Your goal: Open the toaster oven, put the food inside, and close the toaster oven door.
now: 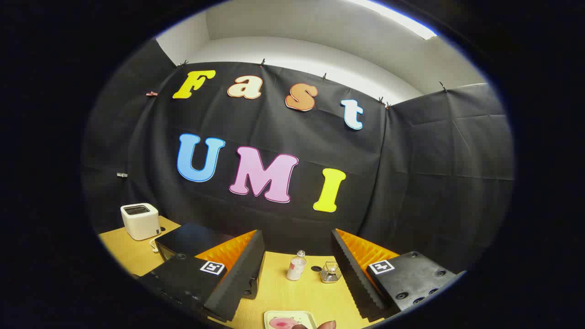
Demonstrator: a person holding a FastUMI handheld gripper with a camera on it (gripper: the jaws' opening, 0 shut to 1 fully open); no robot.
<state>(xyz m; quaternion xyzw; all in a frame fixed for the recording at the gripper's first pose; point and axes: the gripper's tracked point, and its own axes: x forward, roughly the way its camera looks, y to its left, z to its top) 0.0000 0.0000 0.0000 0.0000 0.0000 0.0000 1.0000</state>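
Tongs (297, 278) spread wide, grasping nothing. Bottle (296, 266) and wire basket (330, 272) stand between them; black oven (192, 242) far left on bench (132, 256).

No readable text; square black-and-white marker tags on both tool (297, 269) fingers (237, 274).

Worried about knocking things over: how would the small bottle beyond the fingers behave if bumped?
The small bottle stands tall and narrow on the table, so probably tips easily. It looks clear and small, likely light. The open gripper isn't touching it.
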